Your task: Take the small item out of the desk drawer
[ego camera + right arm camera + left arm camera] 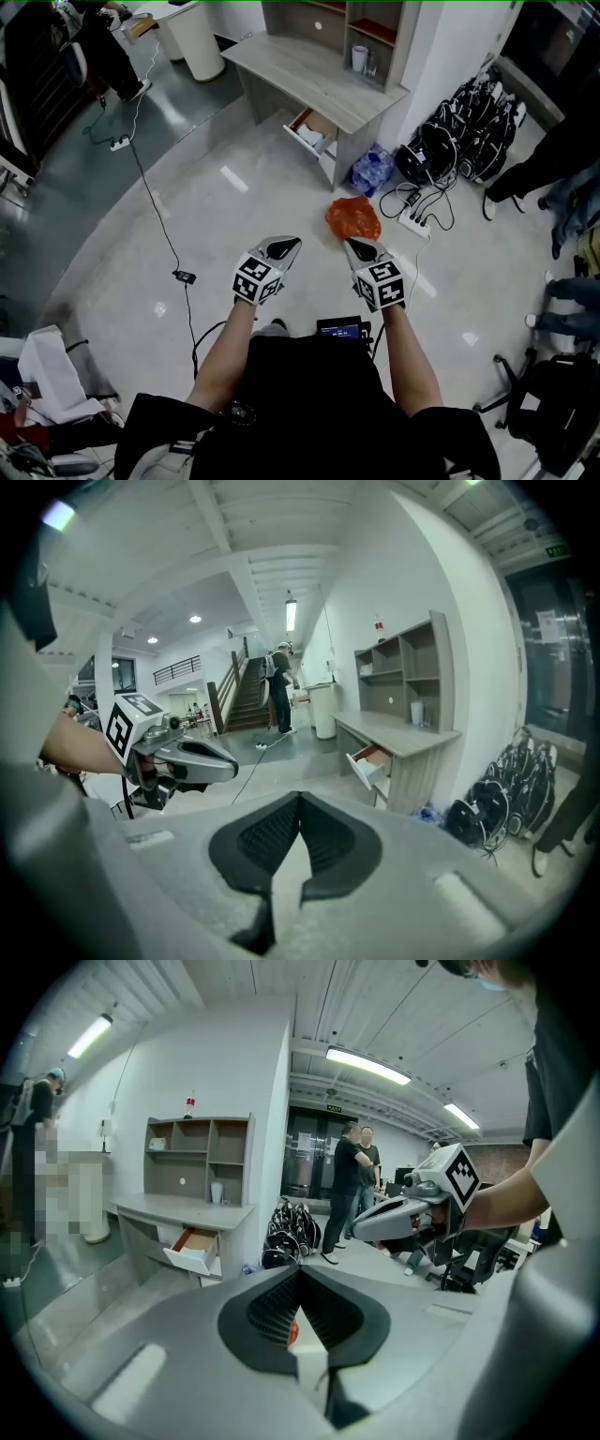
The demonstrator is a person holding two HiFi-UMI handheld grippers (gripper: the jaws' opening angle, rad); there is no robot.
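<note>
The grey desk (319, 70) stands far ahead against the wall, with one drawer (309, 133) pulled open under its top. Something pale lies in the drawer, too small to make out. The open drawer also shows in the left gripper view (192, 1247) and the right gripper view (371, 761). I hold both grippers side by side over the floor, well short of the desk. My left gripper (292, 242) is shut with nothing in it, its jaws meeting at the tips (299, 1274). My right gripper (349, 243) is shut and empty too (299, 803).
An orange plastic bag (353, 217) lies on the floor between me and the desk. A pack of water bottles (372, 170), a power strip (413, 221) and black backpacks (469, 127) sit right of the desk. People stand at the right (553, 141). A cable (155, 202) crosses the floor at left.
</note>
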